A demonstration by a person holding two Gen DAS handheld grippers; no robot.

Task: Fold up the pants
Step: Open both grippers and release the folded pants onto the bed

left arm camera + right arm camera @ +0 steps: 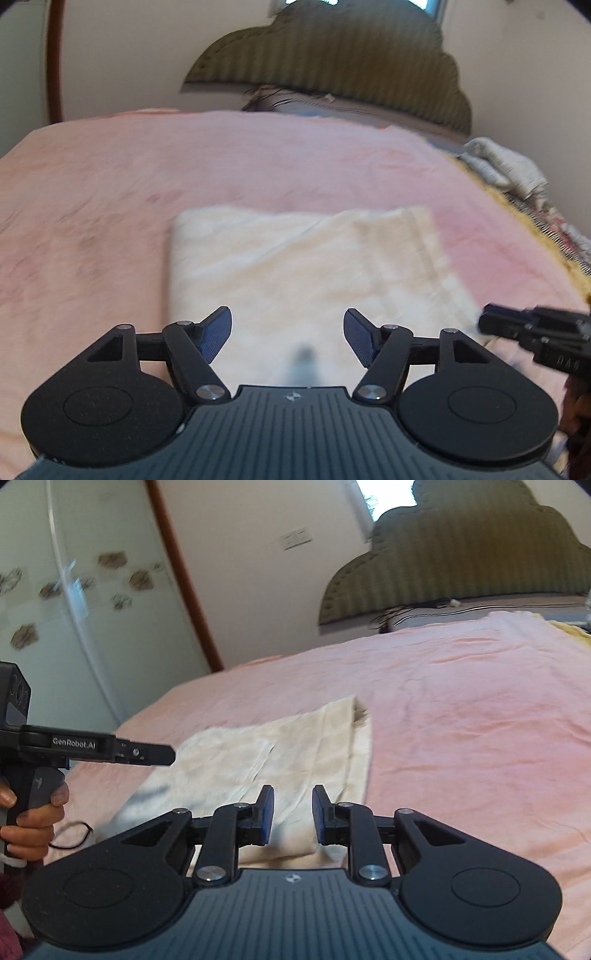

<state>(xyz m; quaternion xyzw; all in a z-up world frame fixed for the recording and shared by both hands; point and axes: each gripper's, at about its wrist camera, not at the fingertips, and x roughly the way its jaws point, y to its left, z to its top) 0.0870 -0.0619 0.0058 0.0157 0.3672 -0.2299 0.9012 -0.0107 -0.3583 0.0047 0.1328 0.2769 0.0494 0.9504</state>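
A bed (pixel 110 192) is covered by pink sheeting. The folded cream pants (pixel 295 266) are laid ahead of both claws. Left claw (pixel 287 334): spread, empty. Right claw (pixel 293 814): narrowly parted, empty.

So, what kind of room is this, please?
Most likely a bedroom: a bed with a pink sheet, a padded headboard against the wall, and a wardrobe door beside it.

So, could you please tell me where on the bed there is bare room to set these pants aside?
The pink sheet lies bare left of the folded cream pants, and beyond them up to the headboard. In the right wrist view, a wide bare stretch lies right of the pants. It is crowded at the bed's right edge, where crumpled bedding is heaped.
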